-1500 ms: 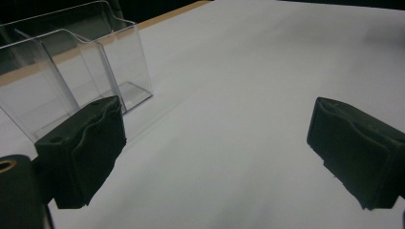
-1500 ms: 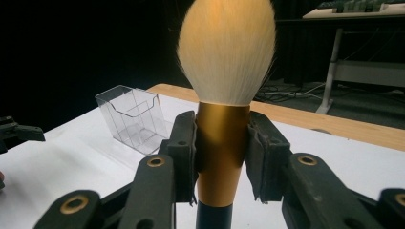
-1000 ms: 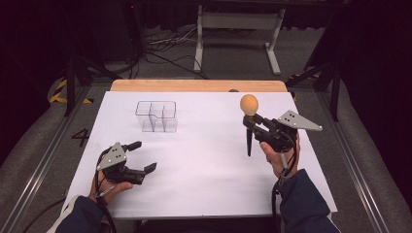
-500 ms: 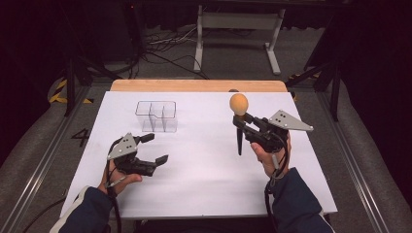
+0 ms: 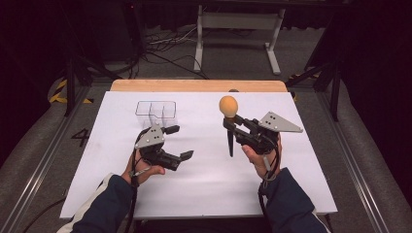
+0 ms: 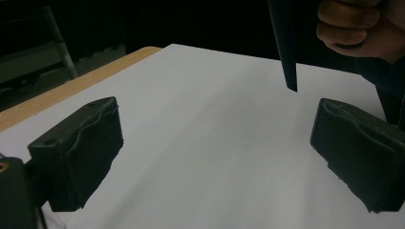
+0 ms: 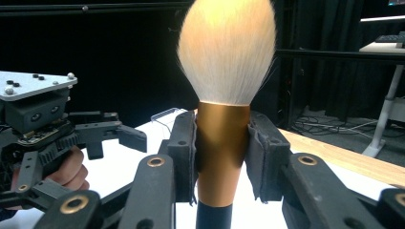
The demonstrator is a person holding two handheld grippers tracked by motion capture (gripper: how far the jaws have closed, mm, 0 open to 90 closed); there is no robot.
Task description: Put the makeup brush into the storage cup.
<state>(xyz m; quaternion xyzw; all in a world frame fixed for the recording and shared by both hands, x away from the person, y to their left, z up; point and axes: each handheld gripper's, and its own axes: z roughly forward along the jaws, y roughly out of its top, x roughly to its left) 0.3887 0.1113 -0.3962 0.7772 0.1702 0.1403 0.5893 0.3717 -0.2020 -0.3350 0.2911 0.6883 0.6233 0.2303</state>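
A makeup brush with a fluffy pale-orange head, copper ferrule and tapered black handle (image 5: 228, 116) is held upright by the right claw (image 5: 234, 127), bristles up, handle tip pointing down and lifted clear of the white-covered surface (image 5: 204, 179). In the right gripper view the brush (image 7: 223, 119) is seen clamped at the ferrule, both pads pressed tight against the copper band.

The left claw (image 5: 179, 142) is empty. Its jaws have just been opening and are seen spread wide, nothing between them. In the left gripper view the two black pads (image 6: 79, 152) stand far apart over bare white sheet, with the brush handle tip (image 6: 286, 52) hanging ahead of them, near but not touching, and the other hand (image 6: 363, 26) seen beside it.

A clear plastic three-compartment organiser (image 5: 156, 113) sits at the far left of the surface, just beyond the left claw and well apart from the brush. It looks empty as far as can be told.

Judged progress: pickup is done, brush is airborne and secure. Left to do, likely: a handover to the left claw, then placement in a compartment of the organiser. Neither is started yet. About the midpoint is estimated.
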